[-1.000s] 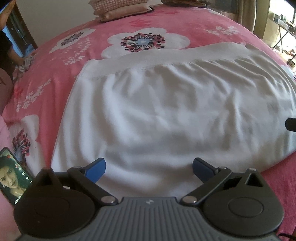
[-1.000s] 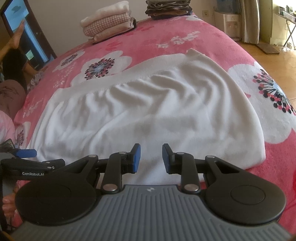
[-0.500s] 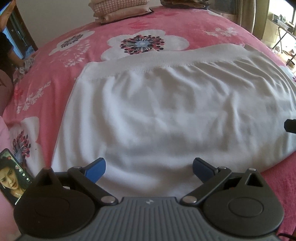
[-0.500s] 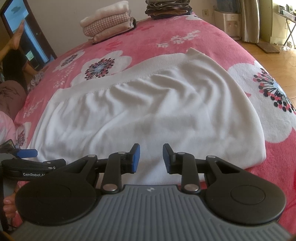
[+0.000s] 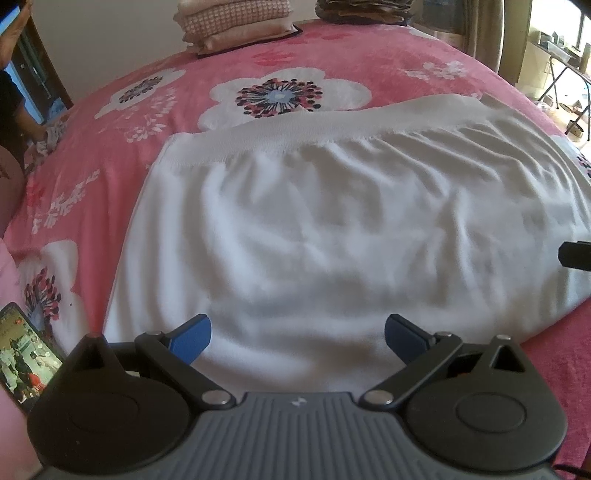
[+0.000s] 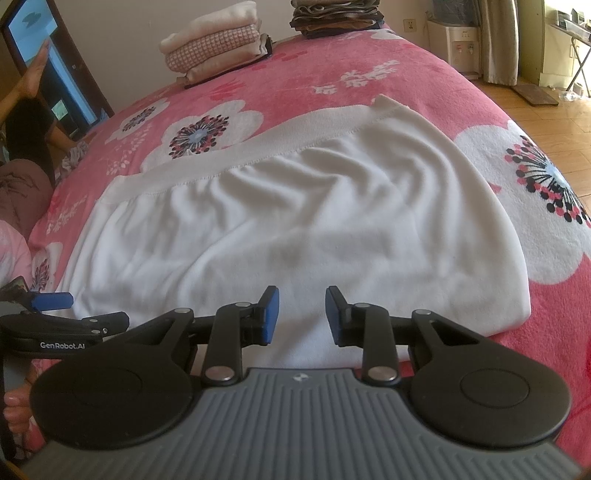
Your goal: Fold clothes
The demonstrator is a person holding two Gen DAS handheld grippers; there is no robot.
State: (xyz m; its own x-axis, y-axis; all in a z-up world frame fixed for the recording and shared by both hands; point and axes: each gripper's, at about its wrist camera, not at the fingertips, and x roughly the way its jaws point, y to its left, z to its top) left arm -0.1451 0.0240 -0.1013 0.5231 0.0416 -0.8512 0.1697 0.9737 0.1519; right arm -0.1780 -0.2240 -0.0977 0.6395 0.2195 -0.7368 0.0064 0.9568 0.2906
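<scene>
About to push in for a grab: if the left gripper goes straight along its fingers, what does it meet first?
Most likely the wrinkled white knit garment spread on the pink flowered bedspread; the open left gripper has nothing else ahead.

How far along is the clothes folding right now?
Done: two folded stacks sit at the bed's far edge. In hand: nothing; the white garment lies spread flat and wrinkled, with the left gripper and right gripper both open at its near edge. Left: every fold of this garment.
</scene>
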